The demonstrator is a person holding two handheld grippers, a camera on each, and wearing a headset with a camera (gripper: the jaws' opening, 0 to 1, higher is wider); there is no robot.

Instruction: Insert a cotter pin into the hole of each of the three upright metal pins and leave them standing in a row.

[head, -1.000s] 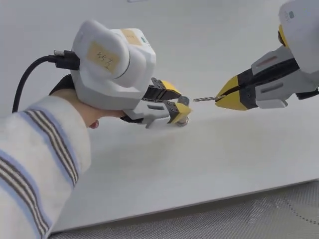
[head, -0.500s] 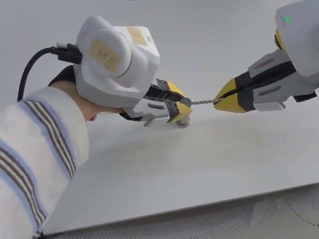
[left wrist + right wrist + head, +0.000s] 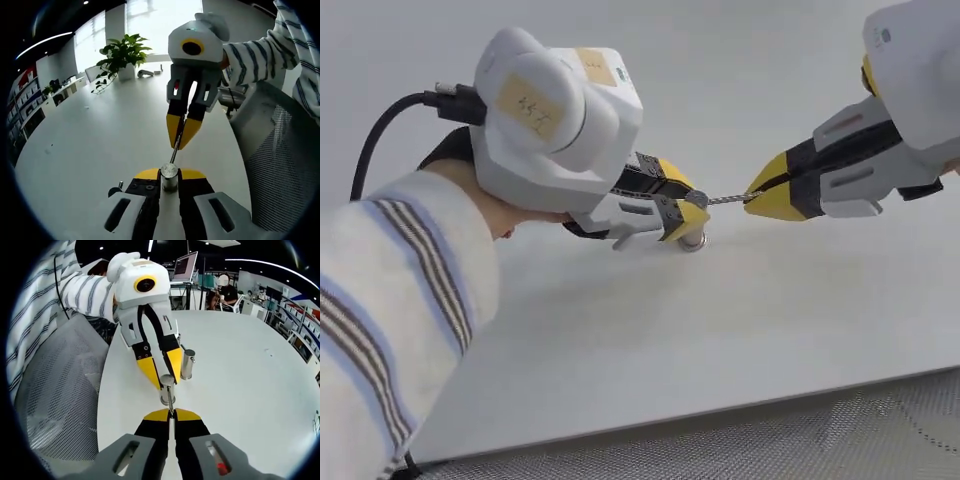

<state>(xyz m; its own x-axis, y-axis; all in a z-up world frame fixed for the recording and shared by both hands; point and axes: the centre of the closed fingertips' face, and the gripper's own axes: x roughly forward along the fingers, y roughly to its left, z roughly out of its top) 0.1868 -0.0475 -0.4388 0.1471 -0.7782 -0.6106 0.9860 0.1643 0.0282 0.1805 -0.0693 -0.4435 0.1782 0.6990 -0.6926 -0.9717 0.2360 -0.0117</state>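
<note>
My left gripper (image 3: 686,214) is shut on a short upright metal pin (image 3: 693,203) whose base rests on the white table (image 3: 650,330). In the left gripper view that metal pin (image 3: 170,176) sits between my left gripper (image 3: 170,175) jaws. From the right, my right gripper (image 3: 752,200) is shut on a thin cotter pin (image 3: 725,199), held level, and its tip meets the metal pin's head. In the right gripper view the cotter pin (image 3: 170,399) runs from my right gripper (image 3: 171,413) to the metal pin (image 3: 167,388). Whether the tip is inside the hole I cannot tell.
A second metal pin (image 3: 188,364) stands on the table just beyond the left gripper's jaws, with something small sticking out near its top. A mesh chair (image 3: 800,445) lies along the table's near edge. A potted plant (image 3: 122,52) stands at the far end.
My right gripper has moved left with the cotter pin, closing the gap until its tip reaches the metal pin's head. The left gripper has stayed shut on the metal pin.
</note>
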